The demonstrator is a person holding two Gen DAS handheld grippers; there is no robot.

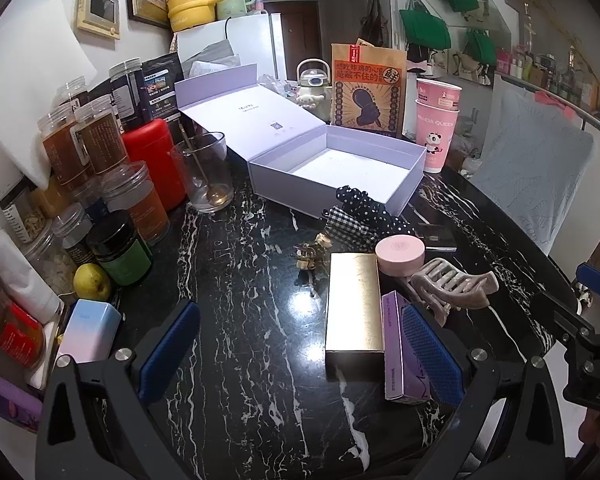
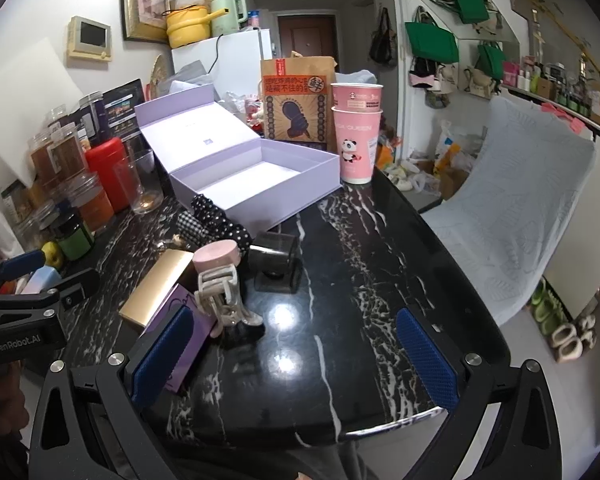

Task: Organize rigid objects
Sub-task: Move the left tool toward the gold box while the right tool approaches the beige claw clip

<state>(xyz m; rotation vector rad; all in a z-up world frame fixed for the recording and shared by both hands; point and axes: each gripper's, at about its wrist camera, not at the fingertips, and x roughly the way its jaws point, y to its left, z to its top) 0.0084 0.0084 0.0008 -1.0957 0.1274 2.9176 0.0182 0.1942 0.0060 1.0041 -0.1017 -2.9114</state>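
1. The left gripper (image 1: 300, 348) is held low over the near part of the black marble table (image 1: 240, 280), its jaws spread wide, nothing between them.
2. Its right pad (image 1: 432, 354) is seen in front of the purple box (image 1: 400, 344); contact cannot be told.
3. The right gripper (image 2: 296, 356) is likewise held wide open and empty, above bare marble near the table's front edge (image 2: 380, 428).
4. The lilac box (image 1: 340, 168) is set at the back of the table, lid flung open, its tray empty.
5. The loose items are gathered between that box and the grippers: a gold box (image 1: 354, 304) lying just beside the purple box, a pink compact (image 1: 400, 254), a beige claw clip (image 1: 452, 284), two scrunchies (image 1: 360, 216), a small ornament (image 1: 308, 256) and a dark case (image 2: 276, 264).
6. The left edge is crowded by jars (image 1: 80, 148), a red tin (image 1: 152, 160) and a glass (image 1: 204, 172).
7. Pink cups (image 2: 356, 136) and a paper bag (image 2: 296, 100) are stood behind the lilac box.
8. Open marble is left in the middle and along the right side, where the table's edge is met by a cloth-covered chair (image 2: 520, 208).
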